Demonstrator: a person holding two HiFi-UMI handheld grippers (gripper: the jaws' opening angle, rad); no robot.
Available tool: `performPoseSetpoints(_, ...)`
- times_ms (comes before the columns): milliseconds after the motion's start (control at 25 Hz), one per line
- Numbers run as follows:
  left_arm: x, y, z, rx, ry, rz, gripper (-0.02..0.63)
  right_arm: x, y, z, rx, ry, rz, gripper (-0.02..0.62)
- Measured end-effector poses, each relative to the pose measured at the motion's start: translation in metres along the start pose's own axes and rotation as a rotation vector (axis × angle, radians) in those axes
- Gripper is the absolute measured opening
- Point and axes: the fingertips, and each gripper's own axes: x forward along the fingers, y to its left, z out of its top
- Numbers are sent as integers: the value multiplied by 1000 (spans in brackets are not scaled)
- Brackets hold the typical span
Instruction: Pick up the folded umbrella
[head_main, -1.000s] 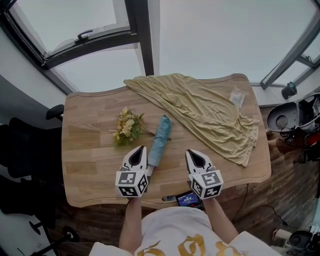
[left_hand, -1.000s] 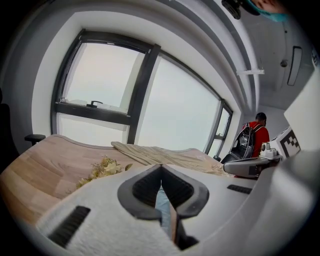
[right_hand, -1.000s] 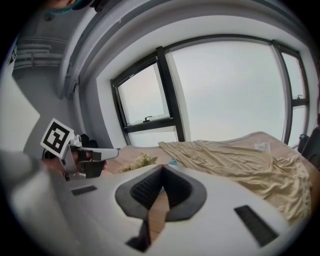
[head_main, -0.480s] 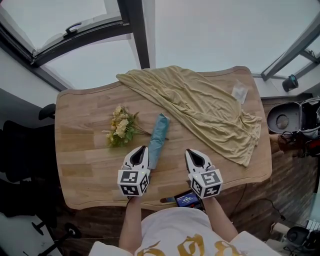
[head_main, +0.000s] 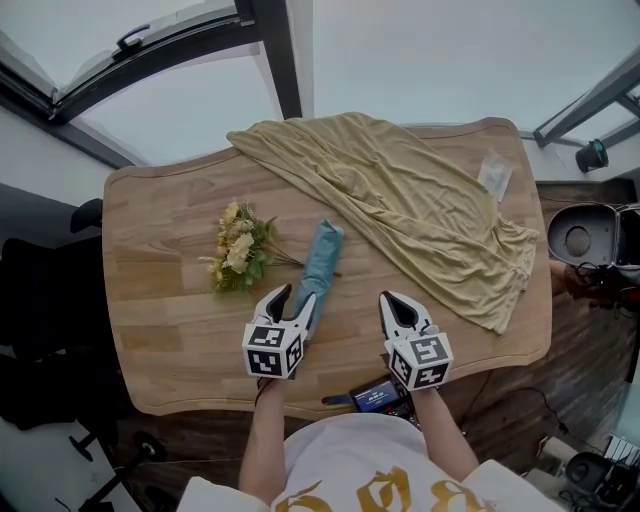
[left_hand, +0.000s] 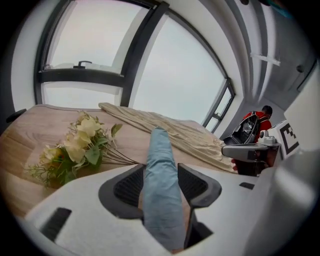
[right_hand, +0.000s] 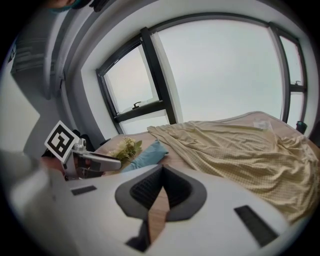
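Checking left gripper (head_main: 297, 300): jaws spread, they've just been opening. From my end the folded umbrella (head_main: 322, 255) has its near end between the pads, not squeezed.
Right gripper (head_main: 392, 300): jaws pressed together at the tips, nothing in them, just bare wood behind.
Folded umbrella: light blue, lying flat near the middle of the wooden table (head_main: 160, 230), pointing away from me.
Flowers (head_main: 238, 255): small yellowish bunch just left of the umbrella, stems reaching toward it.
Cloth (head_main: 420, 200): rumpled yellow fabric across the table's far right, near the umbrella's far tip.
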Motion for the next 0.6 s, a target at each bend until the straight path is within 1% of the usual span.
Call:
performPoseSetpoints(120,11,-2,-10,-3,62,-28,258,6,-10,-7,19,20,-11,11)
performPoseSetpoints(240,21,-3,-14,2,90,-41,281,13,-15,-13,29,37,-13,11)
performPoseSetpoints(400,33,0,-13,-7,108,-7,335,21,-18,-19,32,57,-11,11)
performPoseSetpoints(480,38,2,-12,-8,118,16,348,23,-19,-23,34,68,-11,11)
performPoseSetpoints(520,41,1,-13,5,130,20,353,24,-20,-24,36,72,-12,11)
performPoseSetpoints(600,48,-3,-16,65,168,13,353,25,-22,-27,35,79,-15,11)
